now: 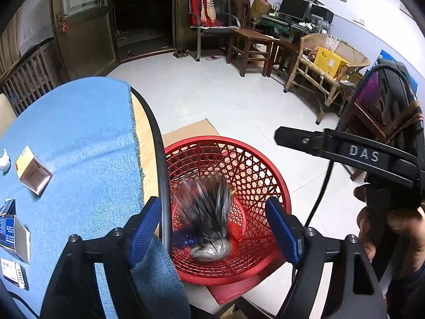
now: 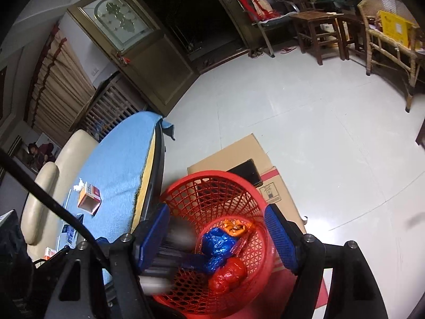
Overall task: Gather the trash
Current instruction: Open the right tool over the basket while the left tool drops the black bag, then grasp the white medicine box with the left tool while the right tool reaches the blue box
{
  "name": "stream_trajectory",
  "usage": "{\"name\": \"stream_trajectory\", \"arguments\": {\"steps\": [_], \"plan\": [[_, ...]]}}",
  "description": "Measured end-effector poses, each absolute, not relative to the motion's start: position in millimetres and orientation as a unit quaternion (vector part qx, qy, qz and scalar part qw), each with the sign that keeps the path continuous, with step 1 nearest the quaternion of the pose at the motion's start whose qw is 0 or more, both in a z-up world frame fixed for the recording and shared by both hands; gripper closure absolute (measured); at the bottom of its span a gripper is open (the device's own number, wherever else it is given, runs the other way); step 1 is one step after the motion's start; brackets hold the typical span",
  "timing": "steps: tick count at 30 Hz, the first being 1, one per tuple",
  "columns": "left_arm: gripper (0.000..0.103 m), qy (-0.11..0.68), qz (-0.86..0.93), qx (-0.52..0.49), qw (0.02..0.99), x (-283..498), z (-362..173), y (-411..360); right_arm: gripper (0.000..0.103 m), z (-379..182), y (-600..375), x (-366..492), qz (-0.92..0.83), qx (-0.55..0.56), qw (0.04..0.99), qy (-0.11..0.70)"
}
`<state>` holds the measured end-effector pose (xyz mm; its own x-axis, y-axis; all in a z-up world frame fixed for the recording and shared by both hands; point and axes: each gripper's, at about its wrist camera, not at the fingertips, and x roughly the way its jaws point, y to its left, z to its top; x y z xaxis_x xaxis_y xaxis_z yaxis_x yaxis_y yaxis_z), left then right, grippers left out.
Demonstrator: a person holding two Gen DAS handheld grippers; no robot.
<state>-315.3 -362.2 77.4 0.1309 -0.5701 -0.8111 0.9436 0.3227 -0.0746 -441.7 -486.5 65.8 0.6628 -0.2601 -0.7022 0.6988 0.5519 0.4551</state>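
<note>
I have both the left gripper [image 1: 213,228] and the right gripper [image 2: 216,236] spread wide, gripping nothing, above the red plastic lattice basket [image 1: 268,175]. A blurred silvery-black crumpled wrapper [image 1: 208,218] is inside it, apart from my pads.

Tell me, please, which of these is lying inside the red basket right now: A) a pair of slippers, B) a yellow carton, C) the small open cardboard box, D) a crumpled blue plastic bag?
D: in the right wrist view a crumpled blue plastic bag lies in the bottom of the red basket, next to an orange wrapper and a red bag.
</note>
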Motion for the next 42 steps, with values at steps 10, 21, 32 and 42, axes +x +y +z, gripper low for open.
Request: {"name": "stream_trajectory", "arguments": {"steps": [10, 21, 32, 42], "plan": [[0.022, 0.380, -0.483, 0.209, 0.760, -278.8, 99.1, -299.2, 0.025, 77.3, -475.2, -436.7, -0.280, 0.369, 0.836, 0.295], [0.022, 0.432, -0.343, 0.093, 0.829, -195.5, 92.1, -172.4, 0.025, 87.1, -427.1, -377.5, -0.216, 0.327, 0.858, 0.333], [0.022, 0.496, -0.196, -0.049, 0.845, -106.7, 61.1, -78.0, 0.025, 94.4, -369.7, -331.3, -0.164, 0.282, 0.870, 0.368], [0.022, 0.545, -0.120, -0.042, 0.829, -60.5, 35.2, -94.2, 0.025, 95.4, -359.4, -323.6, -0.158, 0.273, 0.870, 0.380]]}}
